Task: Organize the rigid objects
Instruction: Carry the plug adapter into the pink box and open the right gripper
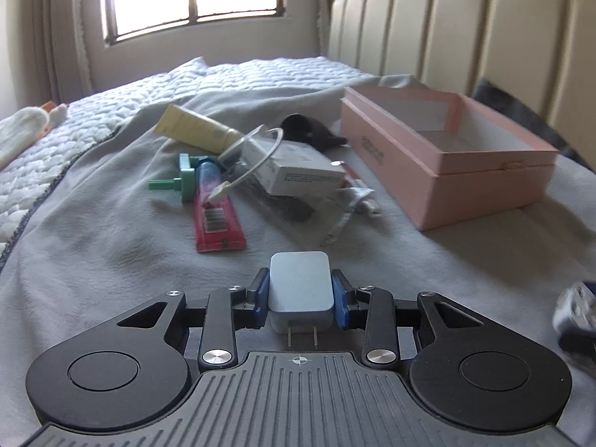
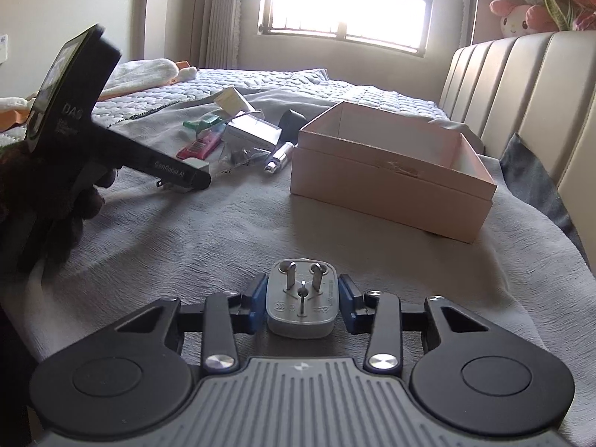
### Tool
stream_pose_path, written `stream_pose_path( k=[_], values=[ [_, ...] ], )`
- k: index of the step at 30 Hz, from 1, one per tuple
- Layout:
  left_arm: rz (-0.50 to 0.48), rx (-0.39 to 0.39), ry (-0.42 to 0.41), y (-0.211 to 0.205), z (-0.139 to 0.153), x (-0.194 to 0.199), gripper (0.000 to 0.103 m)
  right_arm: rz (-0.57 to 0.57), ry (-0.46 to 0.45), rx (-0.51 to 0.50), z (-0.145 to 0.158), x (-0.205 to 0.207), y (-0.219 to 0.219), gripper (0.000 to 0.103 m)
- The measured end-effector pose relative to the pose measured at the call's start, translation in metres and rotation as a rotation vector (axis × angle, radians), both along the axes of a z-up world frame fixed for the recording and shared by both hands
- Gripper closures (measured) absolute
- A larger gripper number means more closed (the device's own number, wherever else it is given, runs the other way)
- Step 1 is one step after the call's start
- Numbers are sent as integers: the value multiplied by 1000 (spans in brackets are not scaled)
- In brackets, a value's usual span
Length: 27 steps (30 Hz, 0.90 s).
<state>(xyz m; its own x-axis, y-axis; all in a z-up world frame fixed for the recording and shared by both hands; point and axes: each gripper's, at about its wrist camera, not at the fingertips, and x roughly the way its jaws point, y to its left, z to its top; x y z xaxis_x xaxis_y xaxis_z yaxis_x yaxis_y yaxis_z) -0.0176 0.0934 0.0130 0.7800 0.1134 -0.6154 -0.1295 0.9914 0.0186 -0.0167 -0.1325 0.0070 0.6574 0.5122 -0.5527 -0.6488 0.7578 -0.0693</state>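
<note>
Matt grey cloth blanket (image 1: 93,246), smooth plastic charger (image 1: 301,287) (metal prongs), matt pink cardboard box (image 1: 480,186).

Grey blanket (image 1: 111,231) spread over the bed, white quilted cover (image 1: 260,70) beyond it toward the barred window (image 2: 346,0). Beige curtains (image 2: 219,15) beside the window. Cream padded headboard (image 1: 465,33) on the right, pink plush toy (image 2: 521,15) sitting on top of it. Dark grey pillow (image 2: 536,171) leaning against the headboard. White fluffy plush with orange part (image 1: 26,126) lying at far left on the quilt
</note>
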Motion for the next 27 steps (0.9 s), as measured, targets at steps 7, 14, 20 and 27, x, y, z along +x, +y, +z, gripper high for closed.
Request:
stream_pose_path(
  k=[7, 14, 20, 27],
  values=[
    [-174, -116, -62, -31, 31, -47, 66, -16, -56, 9, 33, -4, -34, 64],
    [-264, -278, -222, -39, 135, 32, 65, -83, -210, 103, 125, 52, -41, 64],
    [-199, -394, -127, -46, 139, 137, 66, -233, -121, 210, 150, 128, -41, 28],
    [4, -428, -134, 7, 78, 93, 66, -213, -32, 105, 95, 110, -46, 27]
  ],
)
